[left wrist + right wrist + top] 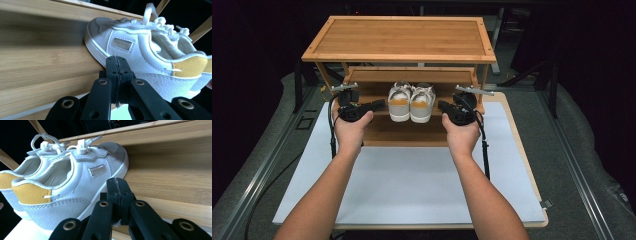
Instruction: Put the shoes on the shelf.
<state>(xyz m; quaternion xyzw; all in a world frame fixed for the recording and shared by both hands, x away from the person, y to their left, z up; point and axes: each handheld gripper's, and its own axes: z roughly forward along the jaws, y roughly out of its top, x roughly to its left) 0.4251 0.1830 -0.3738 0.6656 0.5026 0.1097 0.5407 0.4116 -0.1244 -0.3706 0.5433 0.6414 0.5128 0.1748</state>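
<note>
Shoes (411,102) near shelf (402,131) front edge

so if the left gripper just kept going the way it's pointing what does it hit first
Most likely the side of the nearer white shoe. The left gripper, shut with nothing between its jaws, points at that shoe's lower side on the wooden shelf. Whether its tips already touch the sole is unclear.

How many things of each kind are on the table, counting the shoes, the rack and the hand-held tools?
Shoes, white with yellow heel: 2, left shoe, right shoe
Wooden shoe rack: 1
Black tools, both shut on nothing: 2, left tool, right tool
Total: 5
</note>
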